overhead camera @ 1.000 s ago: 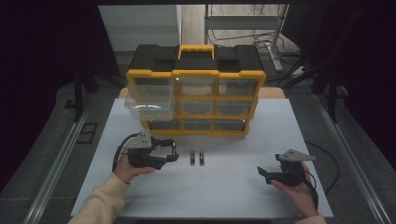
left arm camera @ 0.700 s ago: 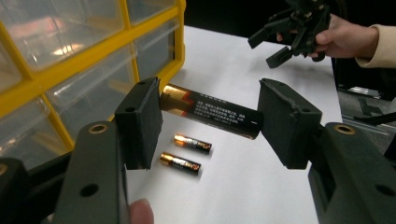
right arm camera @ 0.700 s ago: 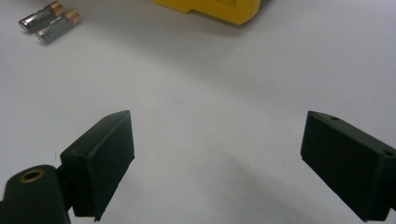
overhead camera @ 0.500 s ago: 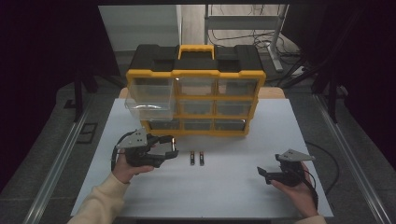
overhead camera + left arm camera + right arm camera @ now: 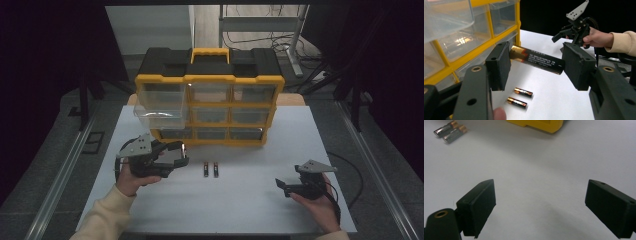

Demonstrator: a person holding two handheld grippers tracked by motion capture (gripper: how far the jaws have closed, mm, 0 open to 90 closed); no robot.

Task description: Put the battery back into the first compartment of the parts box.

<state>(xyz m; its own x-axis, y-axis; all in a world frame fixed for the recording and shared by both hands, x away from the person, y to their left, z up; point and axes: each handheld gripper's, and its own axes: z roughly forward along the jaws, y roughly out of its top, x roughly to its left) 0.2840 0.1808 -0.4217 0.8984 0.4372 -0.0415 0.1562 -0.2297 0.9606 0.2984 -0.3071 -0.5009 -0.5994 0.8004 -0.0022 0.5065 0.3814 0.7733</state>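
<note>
White worktop (image 5: 240, 200) bears two batteries (image 5: 210, 169) at six o'clock of the organizer (image 5: 209, 100), while the left claw (image 5: 536, 62) clamps a third and the right claw (image 5: 544, 205) gapes idle, so sorting seems barely begun.

A white bench (image 5: 250, 200) stands in a dim room, its top the brightest surface in the high view and lit evenly from above. Grey floor (image 5: 50, 150) runs down both sides of it, with a pale metal rail (image 5: 65, 170) along the left edge and another rail (image 5: 380, 170) along the right. Black curtains (image 5: 50, 50) close off the left and right sides. Behind the bench a pale panel (image 5: 150, 25) stands upright, and beside it a metal frame (image 5: 260, 20) with a slanted leg rises over a tangle of dark cables (image 5: 250, 37) on the floor. A small dark plate (image 5: 95, 142) lies on the floor left of the bench.
</note>
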